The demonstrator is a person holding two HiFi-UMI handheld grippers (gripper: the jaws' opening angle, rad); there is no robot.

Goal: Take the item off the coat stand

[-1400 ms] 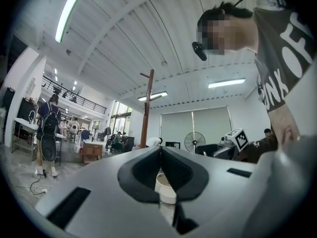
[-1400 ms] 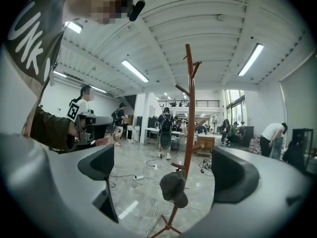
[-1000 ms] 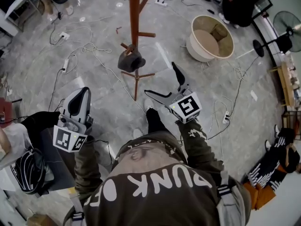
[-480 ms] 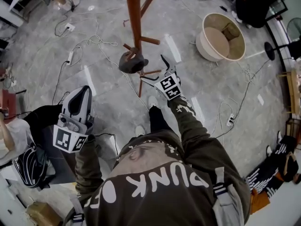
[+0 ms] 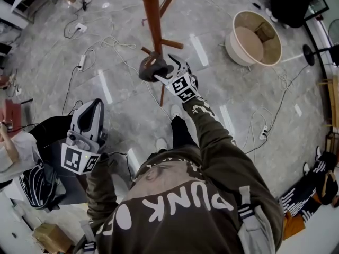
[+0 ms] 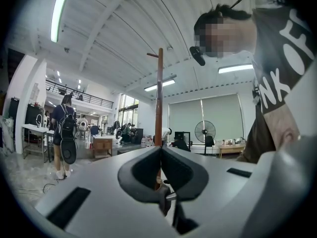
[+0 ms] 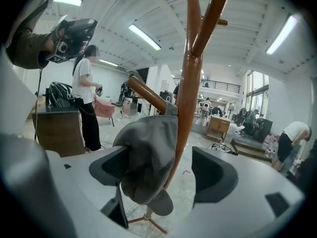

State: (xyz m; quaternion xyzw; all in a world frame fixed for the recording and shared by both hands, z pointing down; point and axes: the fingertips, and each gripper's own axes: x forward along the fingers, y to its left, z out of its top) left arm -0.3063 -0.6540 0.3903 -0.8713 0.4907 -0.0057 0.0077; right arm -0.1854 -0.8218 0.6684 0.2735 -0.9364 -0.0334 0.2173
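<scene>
On a low peg of the stand hangs a grey cap. It looks soft and light and will likely sag. The right tongs have just been closing; their jaws stand either side of the crown, not yet pinching. Best to nip the bunched crown and lift it clear. The left tongs are closed and empty.

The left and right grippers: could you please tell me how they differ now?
The left gripper has its fingers shut and empty, away from the coat stand; the right gripper reaches it, fingers apart, just closing around the grey cap. Both carry marker cubes.
</scene>
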